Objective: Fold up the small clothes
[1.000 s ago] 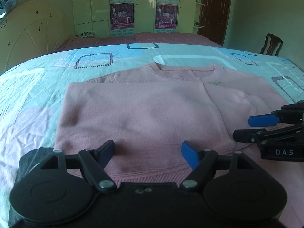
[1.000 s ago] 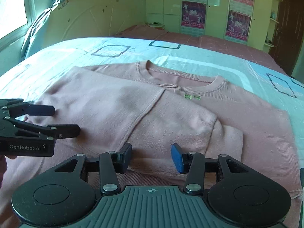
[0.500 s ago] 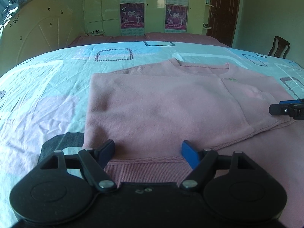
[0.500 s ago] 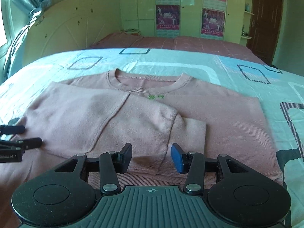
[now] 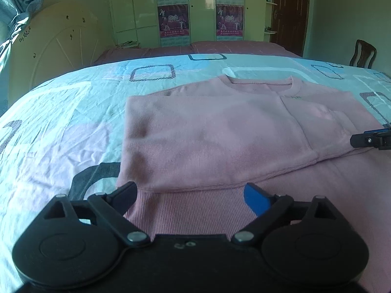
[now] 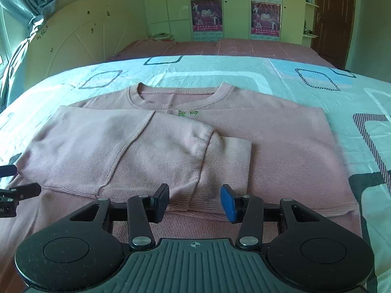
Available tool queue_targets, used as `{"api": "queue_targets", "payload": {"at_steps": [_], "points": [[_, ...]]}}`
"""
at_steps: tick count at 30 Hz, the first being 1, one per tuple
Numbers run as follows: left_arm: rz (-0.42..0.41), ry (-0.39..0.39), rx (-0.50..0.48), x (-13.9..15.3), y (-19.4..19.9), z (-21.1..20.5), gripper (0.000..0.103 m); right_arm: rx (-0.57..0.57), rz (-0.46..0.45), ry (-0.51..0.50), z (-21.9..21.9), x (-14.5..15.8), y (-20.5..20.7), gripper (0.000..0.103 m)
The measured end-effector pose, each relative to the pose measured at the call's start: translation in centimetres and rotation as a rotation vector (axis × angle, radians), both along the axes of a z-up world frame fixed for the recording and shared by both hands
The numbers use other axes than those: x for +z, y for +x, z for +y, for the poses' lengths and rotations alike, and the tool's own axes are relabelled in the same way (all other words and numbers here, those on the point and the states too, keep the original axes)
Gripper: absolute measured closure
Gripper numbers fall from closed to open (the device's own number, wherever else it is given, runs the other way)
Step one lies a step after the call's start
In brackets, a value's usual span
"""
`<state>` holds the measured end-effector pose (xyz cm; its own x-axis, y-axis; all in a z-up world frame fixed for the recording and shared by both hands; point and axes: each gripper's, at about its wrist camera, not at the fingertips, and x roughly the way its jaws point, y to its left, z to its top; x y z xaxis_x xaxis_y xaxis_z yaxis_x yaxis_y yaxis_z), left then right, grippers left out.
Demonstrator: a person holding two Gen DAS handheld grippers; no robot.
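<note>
A pink sweatshirt [image 5: 220, 131] lies flat on the bed, neck away from me, its left side and sleeve folded across the front [image 6: 117, 146]. My left gripper [image 5: 191, 196] is open and empty, just above the ribbed hem at the sweatshirt's near left corner. My right gripper [image 6: 194, 201] is open and empty, over the hem below the folded sleeve cuff [image 6: 229, 161]. The right gripper's fingertips [image 5: 366, 140] show at the right edge of the left wrist view; the left gripper's fingertips [image 6: 22, 191] show at the left edge of the right wrist view.
The bed has a light blue and white sheet [image 5: 61, 127] with dark square outlines. A cream round headboard [image 6: 80, 46] stands at the left. Cupboards with posters [image 5: 173, 22], a dark door [image 5: 290, 12] and a chair [image 5: 363, 53] stand beyond the bed.
Both grippers have drawn back toward the hem and apart from each other, the left one to the left, the right one to the right. Both stay open. The sweatshirt has not moved.
</note>
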<state>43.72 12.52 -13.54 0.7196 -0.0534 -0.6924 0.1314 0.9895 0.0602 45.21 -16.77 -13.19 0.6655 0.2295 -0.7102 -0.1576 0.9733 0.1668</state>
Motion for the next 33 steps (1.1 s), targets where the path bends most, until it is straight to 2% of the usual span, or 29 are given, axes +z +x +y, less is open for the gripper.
{"api": "queue_targets", "payload": {"at_steps": [3, 4, 5, 6, 10, 15, 17, 21, 25, 28, 31, 33], "points": [[0.005, -0.008, -0.006, 0.6, -2.7, 0.7, 0.013, -0.011, 0.002, 0.030, -2.7, 0.7, -2.4, 0.054], [0.011, -0.013, -0.006, 0.8, -3.7, 1.1, 0.017, -0.022, 0.014, 0.045, -4.1, 0.8, -3.5, 0.050], [0.020, -0.022, -0.002, 0.9, -5.0, 1.6, 0.019, -0.033, 0.021, 0.060, -5.5, 0.9, -4.6, 0.040], [0.030, -0.032, 0.005, 1.0, -6.2, 2.1, 0.025, -0.046, 0.028, 0.070, -6.9, 1.0, -5.8, 0.036], [0.078, -0.088, 0.038, 1.0, -11.0, 4.2, 0.034, -0.109, 0.076, 0.118, -13.0, 1.0, -10.9, 0.035], [0.148, -0.241, 0.072, 0.3, -16.4, 6.2, 0.038, -0.183, 0.159, 0.256, -19.2, 0.0, -17.4, 0.035], [0.167, -0.293, 0.068, 0.2, -18.4, 6.5, 0.038, -0.168, 0.211, 0.322, -20.2, -0.6, -19.6, 0.035], [0.188, -0.394, 0.075, -0.2, -21.9, 6.5, 0.038, -0.110, 0.207, 0.370, -20.1, -0.6, -23.8, 0.036], [0.175, -0.526, 0.103, -0.8, -23.8, 7.2, 0.040, -0.085, 0.221, 0.502, -19.8, -1.0, -26.4, 0.036], [0.167, -0.648, 0.174, -1.4, -24.0, 8.3, 0.042, -0.092, 0.235, 0.625, -20.3, -1.6, -26.8, 0.036], [0.187, -0.786, 0.179, -2.4, -23.3, 8.8, 0.047, -0.095, 0.251, 0.715, -20.9, -2.2, -25.8, 0.036], [0.198, -0.810, 0.165, -3.0, -22.9, 8.5, 0.050, -0.089, 0.256, 0.741, -21.0, -2.5, -24.8, 0.037]]}}
